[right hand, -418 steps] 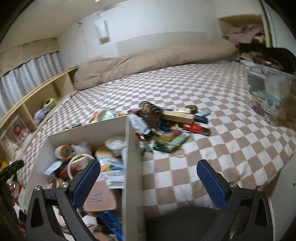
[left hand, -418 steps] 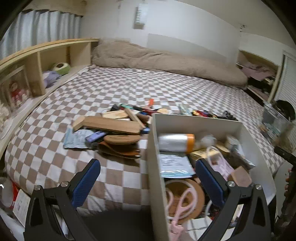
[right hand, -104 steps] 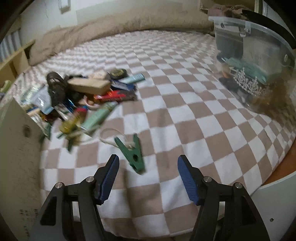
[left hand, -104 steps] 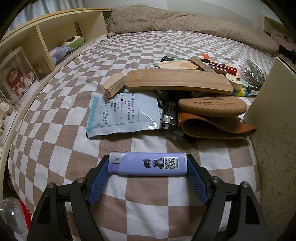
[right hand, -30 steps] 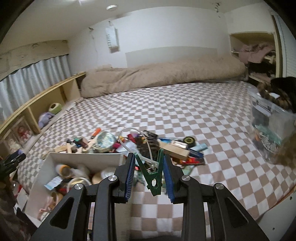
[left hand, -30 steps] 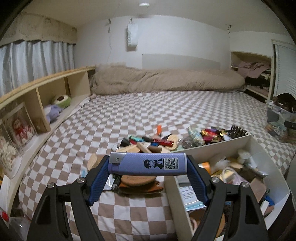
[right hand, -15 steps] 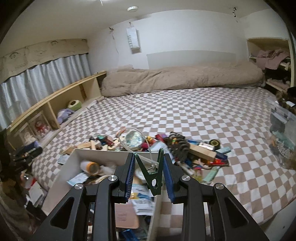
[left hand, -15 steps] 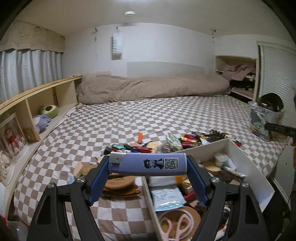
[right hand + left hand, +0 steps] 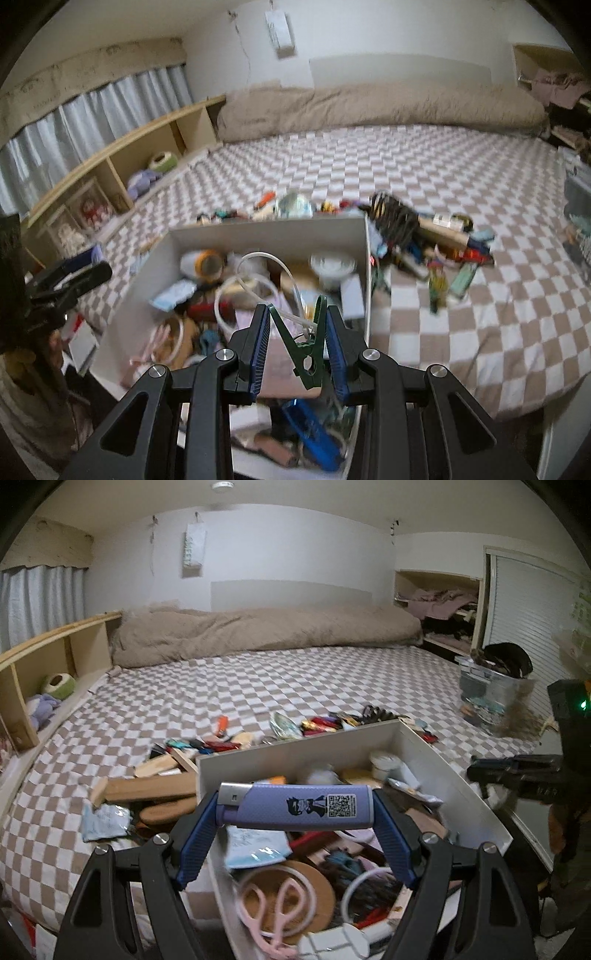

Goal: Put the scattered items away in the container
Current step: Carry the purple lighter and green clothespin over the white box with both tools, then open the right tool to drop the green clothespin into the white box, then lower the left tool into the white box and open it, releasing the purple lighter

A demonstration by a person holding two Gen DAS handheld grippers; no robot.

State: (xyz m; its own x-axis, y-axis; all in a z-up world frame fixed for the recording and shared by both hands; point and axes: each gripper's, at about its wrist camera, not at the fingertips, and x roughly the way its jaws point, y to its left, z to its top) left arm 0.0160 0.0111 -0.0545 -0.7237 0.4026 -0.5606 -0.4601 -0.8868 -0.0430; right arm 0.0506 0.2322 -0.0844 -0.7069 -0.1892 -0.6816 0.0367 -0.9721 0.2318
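A: What did the white box [image 9: 458, 775] hold at that point?

B: It was crowded. Pink scissors [image 9: 280, 904] lay on a round cork disc [image 9: 314, 882] at the near end, with a white ring [image 9: 364, 880] beside them and a pale blue packet [image 9: 255, 845] against the left wall. Further back sat a white tub [image 9: 332, 264] and an orange-capped roll [image 9: 203, 263].

A: And the grippers?

B: The left gripper [image 9: 295, 830] was clamped on a purple lighter [image 9: 295, 806], held crosswise by its two ends above the box's left wall. The right gripper [image 9: 295, 341] was squeezed on a green clothespin [image 9: 303, 350] with a white cord [image 9: 266, 273] looped through it, above the near end of the box.

A: Was anything left outside?

B: Plenty. Wooden blocks [image 9: 147, 786] and a cork sole [image 9: 166, 810] lay on the checked bedspread [image 9: 258, 679] left of the box, and small bright items were strewn past its far wall and to its right. A clear tub [image 9: 491, 690] at the bed's right edge held dark things I couldn't make out.
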